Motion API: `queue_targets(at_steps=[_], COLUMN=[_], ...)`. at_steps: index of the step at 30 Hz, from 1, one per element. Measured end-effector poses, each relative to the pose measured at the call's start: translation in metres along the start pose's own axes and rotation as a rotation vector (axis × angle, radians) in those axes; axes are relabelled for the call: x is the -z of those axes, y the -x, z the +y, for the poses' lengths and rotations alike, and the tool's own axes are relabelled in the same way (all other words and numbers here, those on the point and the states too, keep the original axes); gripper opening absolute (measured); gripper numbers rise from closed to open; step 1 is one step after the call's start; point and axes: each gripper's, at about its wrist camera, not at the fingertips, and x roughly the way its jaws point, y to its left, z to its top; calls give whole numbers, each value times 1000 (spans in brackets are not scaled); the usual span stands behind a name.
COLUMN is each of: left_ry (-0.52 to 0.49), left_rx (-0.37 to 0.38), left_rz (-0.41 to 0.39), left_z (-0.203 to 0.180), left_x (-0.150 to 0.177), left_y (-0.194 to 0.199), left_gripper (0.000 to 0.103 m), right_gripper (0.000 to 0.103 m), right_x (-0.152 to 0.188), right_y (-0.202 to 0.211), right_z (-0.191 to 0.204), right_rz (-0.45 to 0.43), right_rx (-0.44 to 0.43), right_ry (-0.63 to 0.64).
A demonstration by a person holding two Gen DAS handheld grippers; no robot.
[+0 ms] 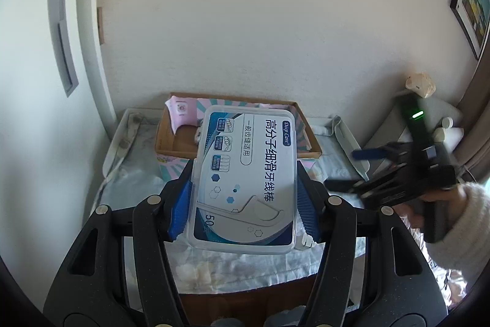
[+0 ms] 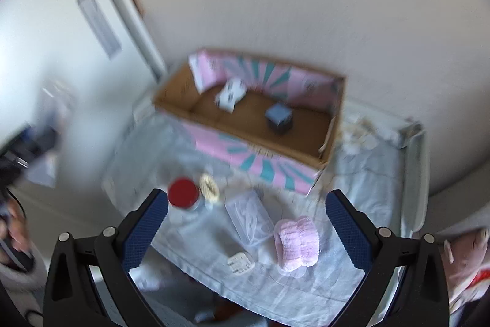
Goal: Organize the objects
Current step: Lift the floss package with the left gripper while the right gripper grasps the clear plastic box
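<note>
Left gripper [image 1: 245, 183]: its black arms and blue pads fill the bottom of the left wrist view. The jaws are squeezed on the two long sides of the floss pick box [image 1: 245, 180].
Floss pick box: a flat, clear plastic case with a blue and white label (the number 50 shows near its bottom edge). It is held up in the air, above the bench [image 1: 128, 183] and in front of the cardboard box [image 1: 171, 143].
Right gripper [image 2: 246, 222]: its jaws are wide apart and hold nothing. It hangs above the bench and looks down at it. In the left wrist view it shows off to the right side, in a hand with a fuzzy white sleeve.
Bench: it has a pale, crinkly cloth [image 2: 306, 290] over it and stands against the wall.
Cardboard box: it sits at the back of the bench, with pink and teal stripes on the outside. Inside are a small dark cube [image 2: 278, 118] and a small white packet [image 2: 230, 94], well apart.
On the cloth: a jar with a red lid [image 2: 183, 192], a clear plastic case [image 2: 249, 218], a fluffy pink thing [image 2: 296, 242] and a small white plug [image 2: 240, 262]. The clear case lies between the jar and the pink thing. This view is blurry, so small marks cannot be read.
</note>
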Motion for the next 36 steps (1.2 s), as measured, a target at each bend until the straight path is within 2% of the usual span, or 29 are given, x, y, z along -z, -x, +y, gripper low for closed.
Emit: queue_targets(at_steps=[1, 3, 8, 13, 18, 21, 28, 33, 36], left_ry=[3, 12, 41, 58, 64, 70, 64, 61, 55], left_rx=[-1, -6, -16, -32, -37, -35, -34, -35, -34], left_rz=[-2, -9, -16, -15, -16, -16, -20, -26, -35], left_z=[1, 4, 14, 19, 21, 23, 25, 26, 27], left_x=[1, 2, 4, 6, 8, 8, 8, 5, 0], left_y=[1, 2, 4, 4, 5, 5, 5, 4, 2], left_gripper=[56, 56, 56, 56, 56, 56, 56, 56, 56], right_gripper=[103, 100, 76, 71, 61, 50, 50, 50, 50], right_x=[-1, 0, 9, 19, 25, 24, 21, 3, -10], right_y=[-23, -53, -121, -152, -165, -165, -159, -122, -81], right_z=[2, 7, 23, 35, 35, 33, 31, 28, 28], right_rz=[75, 151, 322, 412, 450, 451, 426, 295, 162], right_rx=[-12, -11, 25, 59, 88, 66, 58, 35, 45], right_ry=[34, 95, 257, 379, 434, 437, 426, 329, 258])
